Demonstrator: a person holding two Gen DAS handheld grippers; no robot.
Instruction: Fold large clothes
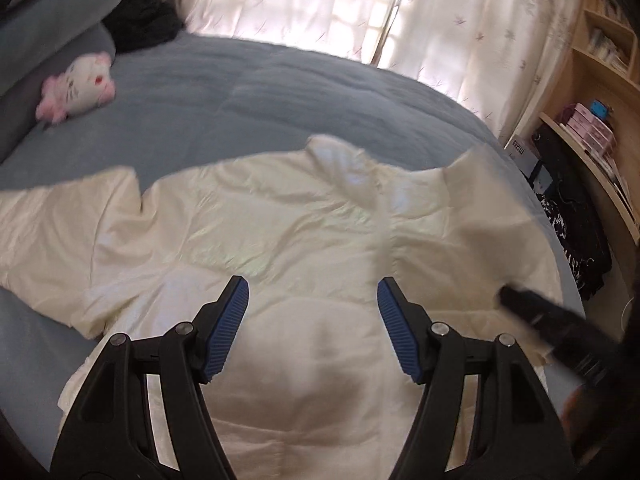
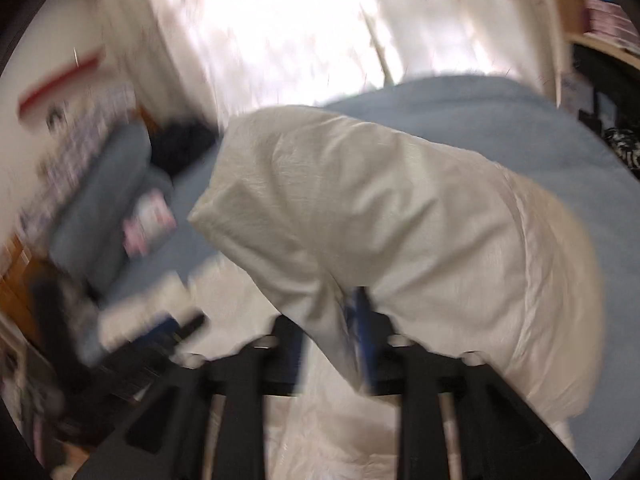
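Observation:
A large cream jacket (image 1: 280, 220) lies spread on the blue bed (image 1: 240, 92), collar toward the window and one sleeve stretched out to the left. My left gripper (image 1: 313, 300) hovers over the jacket's body, open, with nothing between its blue pads. My right gripper (image 1: 520, 304) shows as a black blur at the jacket's right edge. In the right wrist view the picture is smeared. A folded sleeve of the jacket (image 2: 360, 200) rises in front of my right gripper (image 2: 330, 320). Its fingers stand apart with a thin fold of cloth in the gap, and the pads do not seem to press it.
A pink and white plush toy (image 1: 78, 86) lies at the far left by grey pillows (image 1: 48, 20) and a black bundle (image 1: 140, 20). Bright curtains (image 1: 360, 8) hang behind the bed. A wooden shelf (image 1: 592, 92) with boxes stands at the right.

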